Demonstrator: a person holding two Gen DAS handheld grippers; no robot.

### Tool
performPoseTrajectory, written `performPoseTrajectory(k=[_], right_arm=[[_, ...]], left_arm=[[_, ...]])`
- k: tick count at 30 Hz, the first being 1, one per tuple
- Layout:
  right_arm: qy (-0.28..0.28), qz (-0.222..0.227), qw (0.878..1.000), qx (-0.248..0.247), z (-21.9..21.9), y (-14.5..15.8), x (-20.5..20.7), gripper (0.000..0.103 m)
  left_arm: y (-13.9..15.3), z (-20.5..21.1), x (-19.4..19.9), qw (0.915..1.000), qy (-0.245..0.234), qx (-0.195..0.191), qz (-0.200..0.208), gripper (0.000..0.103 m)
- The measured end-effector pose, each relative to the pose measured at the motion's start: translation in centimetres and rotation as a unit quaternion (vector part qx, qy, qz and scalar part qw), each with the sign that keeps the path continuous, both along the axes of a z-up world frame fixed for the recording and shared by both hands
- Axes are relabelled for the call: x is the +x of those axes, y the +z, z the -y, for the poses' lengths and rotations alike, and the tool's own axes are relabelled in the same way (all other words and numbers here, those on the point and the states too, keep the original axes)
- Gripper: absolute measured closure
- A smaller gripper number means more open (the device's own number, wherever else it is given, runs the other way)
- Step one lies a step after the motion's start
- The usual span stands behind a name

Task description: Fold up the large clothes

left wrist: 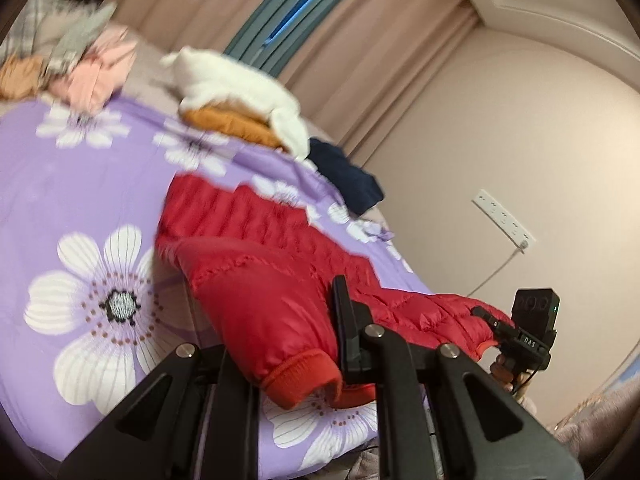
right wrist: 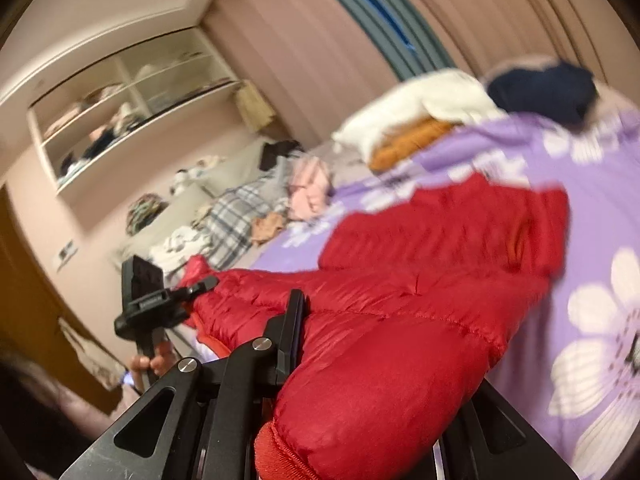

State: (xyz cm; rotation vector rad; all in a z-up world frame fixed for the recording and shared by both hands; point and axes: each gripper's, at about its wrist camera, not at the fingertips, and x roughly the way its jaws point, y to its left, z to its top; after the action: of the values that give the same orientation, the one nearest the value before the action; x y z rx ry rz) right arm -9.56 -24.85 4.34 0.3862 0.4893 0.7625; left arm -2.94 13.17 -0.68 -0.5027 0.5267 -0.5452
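Observation:
A red puffer jacket (left wrist: pixel 256 248) lies partly on a bed with a purple floral cover (left wrist: pixel 72 184), and its near end is lifted off the bed. In the left wrist view my left gripper (left wrist: pixel 334 320) is shut on a sleeve just above its ribbed cuff (left wrist: pixel 300 384); one finger is hidden behind the fabric. At the right of that view, my right gripper (left wrist: pixel 492 322) pinches the jacket's other sleeve. In the right wrist view my right gripper (right wrist: pixel 304 328) is shut on a red sleeve (right wrist: pixel 380 380), and my left gripper (right wrist: pixel 196 286) holds the jacket (right wrist: pixel 440 240) at the left.
At the far side of the bed lie a white garment (left wrist: pixel 240 80) over an orange one (left wrist: pixel 232 124), a navy garment (left wrist: pixel 344 176) and a pile of pink clothes (left wrist: pixel 100 76). A power strip (left wrist: pixel 504 220) hangs on the wall. Open shelves (right wrist: pixel 132 108) stand beyond the bed.

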Motion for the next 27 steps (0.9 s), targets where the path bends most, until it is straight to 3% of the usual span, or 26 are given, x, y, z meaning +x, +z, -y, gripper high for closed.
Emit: performPoseTrajectory(k=[8, 13, 17, 21, 27], right_arm=[[0.023, 0.089, 0.996, -0.009, 0.3, 4.1, -2.7, 0.084], [0.007, 0.105, 0.994, -0.013, 0.4, 4.8, -1.7, 0.084], [-0.022, 0.067, 0.997, -0.014, 1.0, 3.8, 1.8, 0.084], [-0.049, 0.015, 0.999, -0.008, 1.5, 2.1, 6.5, 0.084], [-0.098, -0.065, 0.993, -0.012, 2.1, -1.5, 13.7, 0.084]], left_arm=[[4.5, 0.0, -3.7, 0.9971, -0.023, 0.004, 0.073, 0.089], [5.3, 0.4, -1.7, 0.9964, -0.024, 0.004, 0.081, 0.088], [4.4, 0.8, 2.7, 0.9987, -0.019, 0.008, 0.047, 0.088], [2.4, 1.6, 9.1, 0.9997, 0.001, 0.022, -0.012, 0.088], [-1.9, 3.0, 17.4, 0.9937, 0.023, 0.047, -0.099, 0.088]])
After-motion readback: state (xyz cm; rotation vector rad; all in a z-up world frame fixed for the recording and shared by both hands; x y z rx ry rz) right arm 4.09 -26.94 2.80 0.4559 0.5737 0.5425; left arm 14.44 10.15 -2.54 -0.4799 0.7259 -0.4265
